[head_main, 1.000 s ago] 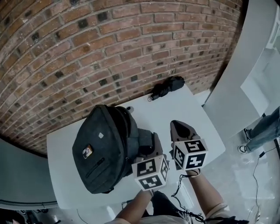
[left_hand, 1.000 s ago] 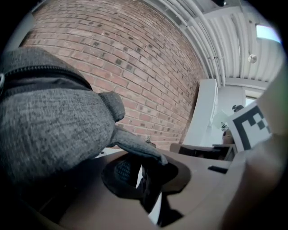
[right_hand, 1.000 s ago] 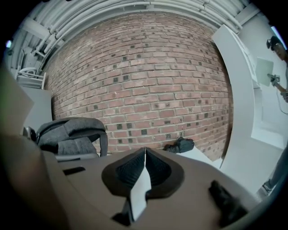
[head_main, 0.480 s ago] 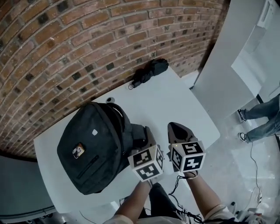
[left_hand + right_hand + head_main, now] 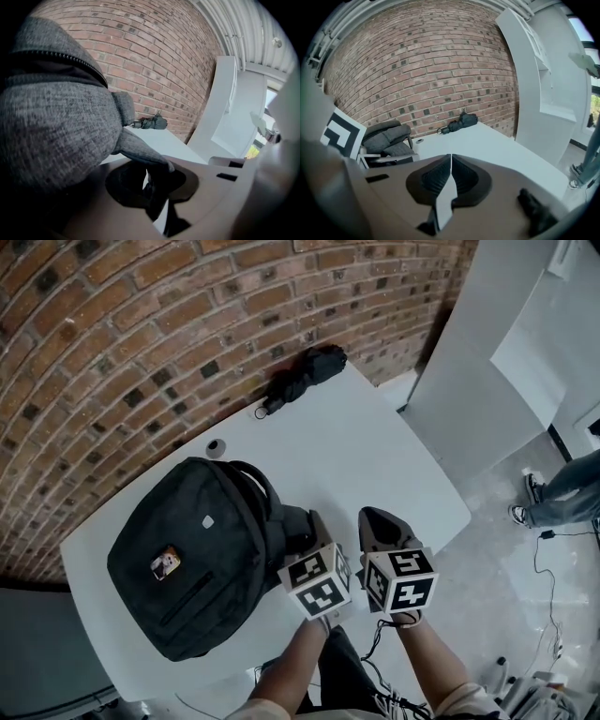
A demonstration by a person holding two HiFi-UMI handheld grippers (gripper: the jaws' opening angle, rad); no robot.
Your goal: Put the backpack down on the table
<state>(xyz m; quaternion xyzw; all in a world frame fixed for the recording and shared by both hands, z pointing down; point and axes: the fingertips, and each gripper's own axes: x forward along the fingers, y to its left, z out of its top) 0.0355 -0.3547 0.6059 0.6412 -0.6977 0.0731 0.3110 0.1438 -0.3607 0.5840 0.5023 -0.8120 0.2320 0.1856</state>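
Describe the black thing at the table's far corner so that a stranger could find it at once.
Find the brick wall, then the white table standing against it. At the table's far corner, next to the wall, lies a folded black umbrella. It is slim and long, well apart from the bulky dark backpack at the other end.

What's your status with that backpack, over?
Left gripper shut on backpack; right gripper shut, empty. Backpack low at the table, full rest unclear. Umbrella at far edge, not in the way.
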